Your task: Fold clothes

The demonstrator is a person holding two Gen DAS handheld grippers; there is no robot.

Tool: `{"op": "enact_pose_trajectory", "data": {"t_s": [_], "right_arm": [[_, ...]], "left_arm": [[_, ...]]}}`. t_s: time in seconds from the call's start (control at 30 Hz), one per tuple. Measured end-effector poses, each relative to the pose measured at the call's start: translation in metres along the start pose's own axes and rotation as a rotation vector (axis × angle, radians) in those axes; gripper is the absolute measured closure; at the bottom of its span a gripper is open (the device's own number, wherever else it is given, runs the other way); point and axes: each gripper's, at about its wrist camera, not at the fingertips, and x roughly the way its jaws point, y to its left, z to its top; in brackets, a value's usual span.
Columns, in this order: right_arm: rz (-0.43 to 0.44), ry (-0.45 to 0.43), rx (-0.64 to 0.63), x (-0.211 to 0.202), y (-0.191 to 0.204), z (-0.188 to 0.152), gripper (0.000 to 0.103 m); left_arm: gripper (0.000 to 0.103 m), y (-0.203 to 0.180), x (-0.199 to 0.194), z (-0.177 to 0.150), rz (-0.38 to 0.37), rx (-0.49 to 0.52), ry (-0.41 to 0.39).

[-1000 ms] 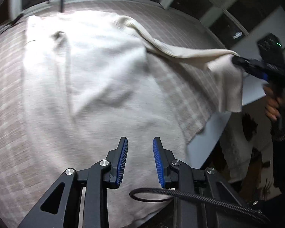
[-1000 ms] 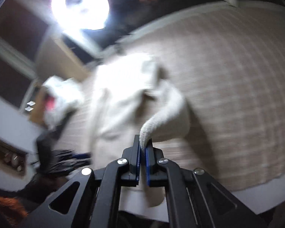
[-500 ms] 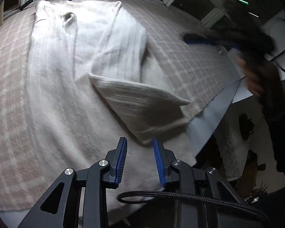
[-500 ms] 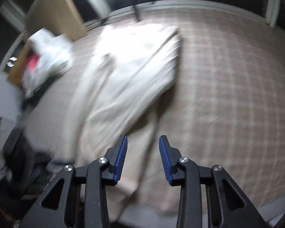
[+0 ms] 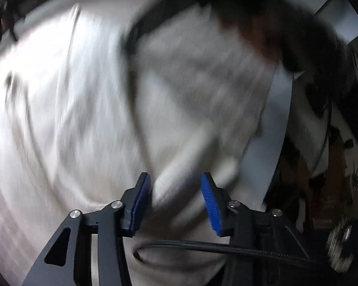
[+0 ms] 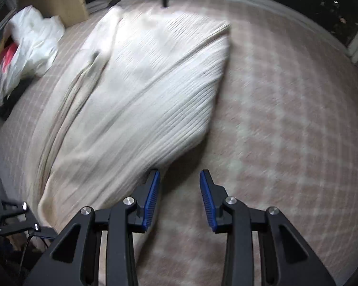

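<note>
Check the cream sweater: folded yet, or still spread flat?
Partly folded. The cream sweater has one side turned over its body, lying long on the checked cloth.

Cream ribbed sweater (image 6: 155, 83), pink-and-white checked cover (image 6: 286, 119), blue pads (image 6: 151, 200)

Left gripper (image 5: 176, 199) pointing steeply down, jaws opening, nothing pressed between the blue pads (image 5: 211, 208); view blurred. Right gripper (image 6: 179, 197) likewise angled down, jaws apart, gripping nothing.

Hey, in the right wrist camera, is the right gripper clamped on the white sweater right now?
No, the right gripper stands open with only the checked cloth between its pads, and the white sweater lies beside its left finger.
</note>
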Motion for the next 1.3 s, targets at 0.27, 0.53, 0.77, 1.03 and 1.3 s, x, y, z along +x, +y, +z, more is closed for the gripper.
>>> {"op": "enact_pose_trajectory", "data": {"t_s": [0.27, 0.53, 0.77, 1.03, 1.3], "right_arm": [[0.143, -0.07, 0.055, -0.021, -0.012, 0.006, 0.069], [0.117, -0.061, 0.077, -0.025, -0.038, -0.033, 0.069], [0.143, -0.067, 0.003, -0.011, -0.027, -0.043, 0.069], [0.162, -0.062, -0.108, 0.016, 0.017, -0.016, 0.068], [-0.032, -0.085, -0.021, 0.03, -0.005, 0.003, 0.06]], "left_arm": [[0.057, -0.005, -0.04, 0.038, 0.148, -0.016, -0.165], [0.068, 0.012, 0.028, 0.096, 0.304, 0.069, -0.088], [0.094, 0.058, -0.008, 0.09, 0.153, -0.135, -0.19], [0.094, 0.071, -0.043, 0.072, 0.126, -0.224, -0.293], [0.094, 0.072, -0.049, 0.062, 0.15, -0.275, -0.346]]}}
